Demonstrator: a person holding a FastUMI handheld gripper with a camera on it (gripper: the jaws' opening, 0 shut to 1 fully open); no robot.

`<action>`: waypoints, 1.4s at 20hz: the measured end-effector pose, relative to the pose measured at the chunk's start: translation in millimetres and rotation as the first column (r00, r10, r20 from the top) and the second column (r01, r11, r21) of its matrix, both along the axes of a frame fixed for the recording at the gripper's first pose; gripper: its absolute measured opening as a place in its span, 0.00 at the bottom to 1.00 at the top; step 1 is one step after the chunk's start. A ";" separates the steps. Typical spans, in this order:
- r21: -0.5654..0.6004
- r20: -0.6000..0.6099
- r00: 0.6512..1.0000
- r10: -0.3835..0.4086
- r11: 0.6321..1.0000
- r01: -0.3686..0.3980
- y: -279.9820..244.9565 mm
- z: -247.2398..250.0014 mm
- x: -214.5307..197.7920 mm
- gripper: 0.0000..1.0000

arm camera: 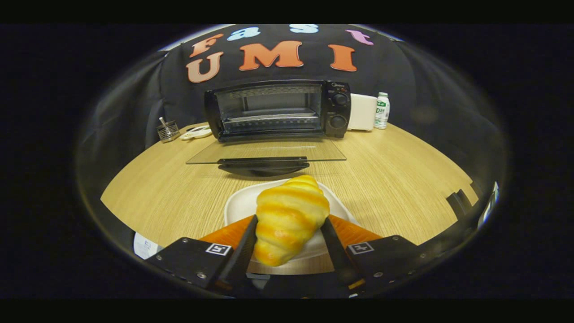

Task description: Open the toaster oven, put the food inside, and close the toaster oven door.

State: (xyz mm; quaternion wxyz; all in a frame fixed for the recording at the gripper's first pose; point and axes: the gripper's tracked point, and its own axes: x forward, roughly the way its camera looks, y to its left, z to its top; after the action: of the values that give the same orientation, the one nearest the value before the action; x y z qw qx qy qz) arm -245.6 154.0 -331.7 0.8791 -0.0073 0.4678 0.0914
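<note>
A golden croissant (pixel 289 217) sits between my two fingers, and my gripper (pixel 289 224) is shut on it, both fingers pressing its sides. Under it lies a white plate (pixel 240 204) on the wooden table (pixel 390 179). Beyond the plate stands the black toaster oven (pixel 278 110) at the back of the table. Its glass door (pixel 267 152) is folded down flat toward me, the dark handle at its near edge. The oven's wire rack shows inside, with nothing on it.
Left of the oven are a small wire holder (pixel 168 131) and a flat white object (pixel 196 133). Right of it stand a white box-like appliance (pixel 362 112) and a small white bottle (pixel 382 110). A white paper (pixel 144 246) lies at the table's near left edge.
</note>
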 end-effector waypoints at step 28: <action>0.718 0.038 0.995 -0.092 0.696 0.037 113.1 66.7 184.3 0.71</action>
State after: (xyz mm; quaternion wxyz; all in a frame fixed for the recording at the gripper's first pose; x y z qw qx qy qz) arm -61.2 267.1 -265.0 0.8315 0.3480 0.3637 0.2349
